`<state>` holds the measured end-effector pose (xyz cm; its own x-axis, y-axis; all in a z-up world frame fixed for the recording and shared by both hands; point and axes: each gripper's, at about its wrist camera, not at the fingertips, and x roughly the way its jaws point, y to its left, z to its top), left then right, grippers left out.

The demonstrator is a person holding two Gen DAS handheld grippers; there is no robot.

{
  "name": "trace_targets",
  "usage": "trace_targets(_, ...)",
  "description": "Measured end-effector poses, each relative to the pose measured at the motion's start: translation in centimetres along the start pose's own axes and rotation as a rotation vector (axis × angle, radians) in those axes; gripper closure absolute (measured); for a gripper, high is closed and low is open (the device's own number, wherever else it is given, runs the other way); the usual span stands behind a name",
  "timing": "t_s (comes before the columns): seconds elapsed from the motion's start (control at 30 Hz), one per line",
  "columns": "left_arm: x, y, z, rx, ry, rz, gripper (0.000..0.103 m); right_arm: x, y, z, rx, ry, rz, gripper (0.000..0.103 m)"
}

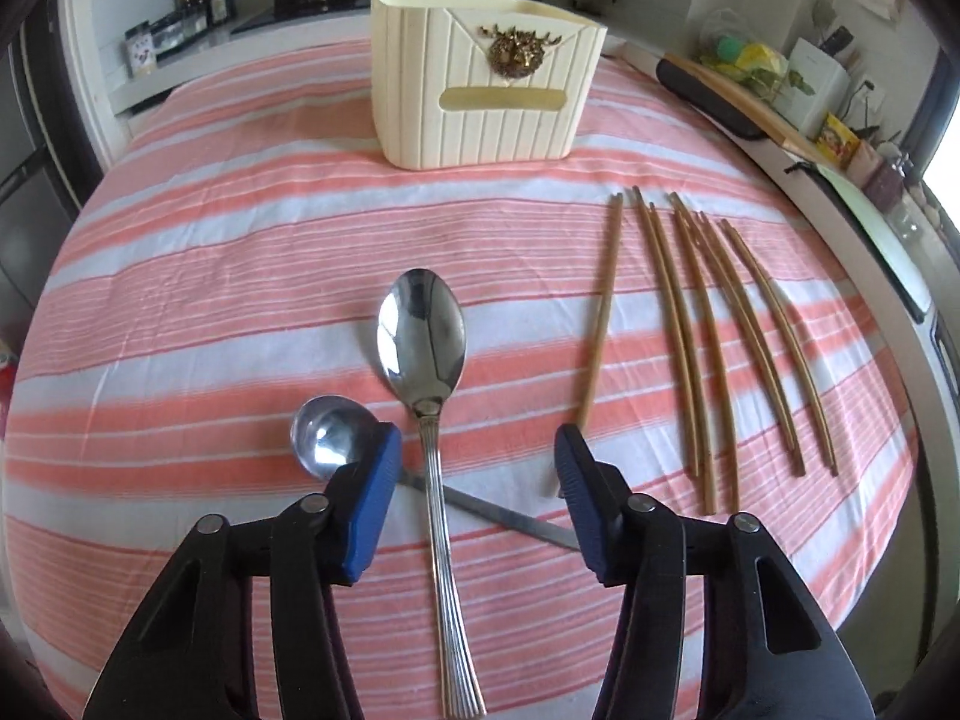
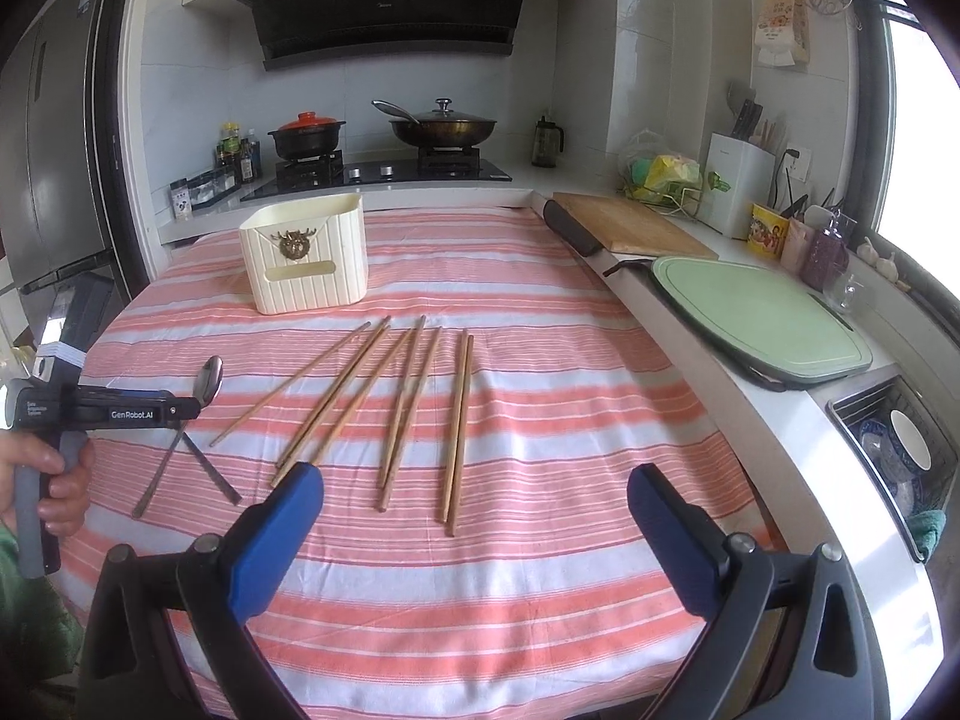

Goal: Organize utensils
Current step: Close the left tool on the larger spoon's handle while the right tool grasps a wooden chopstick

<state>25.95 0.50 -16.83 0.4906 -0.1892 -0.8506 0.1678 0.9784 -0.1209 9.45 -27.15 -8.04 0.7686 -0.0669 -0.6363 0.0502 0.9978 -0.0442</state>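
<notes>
Left jaws (image 1: 477, 462): spread, pads either side of my big spoon's (image 1: 423, 336) handle, not pressing it.
Right jaws (image 2: 474, 501): spread wide above chopsticks (image 2: 408, 402).
Holder (image 1: 480, 84): upright on counter (image 1: 210, 252).

- The left gripper (image 1: 477, 447) is seen at the lower centre of its wrist view, angled downward, its blue pads (image 1: 372, 504) held apart.
- It is gripped by a hand (image 2: 51, 480) at the left edge of the right wrist view.
- The right gripper (image 2: 474, 501) is held wide open across the lower frame.
</notes>
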Motion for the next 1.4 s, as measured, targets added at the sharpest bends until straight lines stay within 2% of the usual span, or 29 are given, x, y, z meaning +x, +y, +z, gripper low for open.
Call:
trace_targets(0.1,1.5,0.1,0.2,0.005,0.036,0.01,0.063,1.0,-0.3,0.0,0.005,0.02,0.006,0.0)
trace_targets(0.23,3.0,0.7,0.3,-0.019,0.067,0.047,0.064,2.3,-0.9,0.5,0.004,0.028,0.01,0.0)
trace_targets(0.37,3.0,0.9,-0.2,-0.013,0.054,0.075,0.064,4.7,-2.2,1.4,0.005,0.025,0.057,0.0)
trace_targets(0.43,3.1,0.6,-0.4,0.004,0.047,0.093,0.064,7.3,-2.8,1.5,0.008,0.082,0.085,0.002)
trace_targets(0.47,3.1,0.5,-0.5,0.012,0.043,0.102,0.064,8.8,-3.0,1.5,0.013,0.12,0.108,0.005)
trace_targets(0.53,3.0,0.3,-0.5,0.016,0.039,0.109,0.064,11.7,-3.3,1.3,0.029,0.209,0.152,0.038)
trace_targets(0.57,3.0,0.4,-0.5,0.013,0.038,0.108,0.064,13.0,-3.3,1.2,0.033,0.244,0.17,0.044)
trace_targets(0.63,3.0,0.5,-0.5,0.008,0.035,0.101,0.064,15.1,-3.1,1.1,0.034,0.296,0.193,0.064)
trace_targets(0.8,3.0,0.7,-0.6,0.007,0.027,0.092,0.064,18.2,-2.3,0.8,0.024,0.384,0.23,0.083)
trace_targets(1.03,3.0,0.7,-0.5,0.001,0.032,0.091,0.061,19.1,-0.3,1.5,-0.086,0.457,0.232,0.085)
trace_targets(1.13,3.0,0.9,-0.5,-0.005,0.037,0.102,0.057,19.8,0.3,1.9,-0.134,0.468,0.198,0.092)
trace_targets(1.2,3.1,1.0,-0.5,-0.01,0.039,0.111,0.05,20.6,0.2,2.5,-0.119,0.476,0.195,0.096)
trace_targets(1.3,3.2,1.5,-0.4,-0.021,0.046,0.112,0.037,21.9,-0.2,3.7,-0.09,0.493,0.194,0.096)
trace_targets(1.4,3.3,2.2,-0.1,-0.052,0.052,0.097,0.028,23.0,0.4,4.6,-0.125,0.512,0.194,0.093)
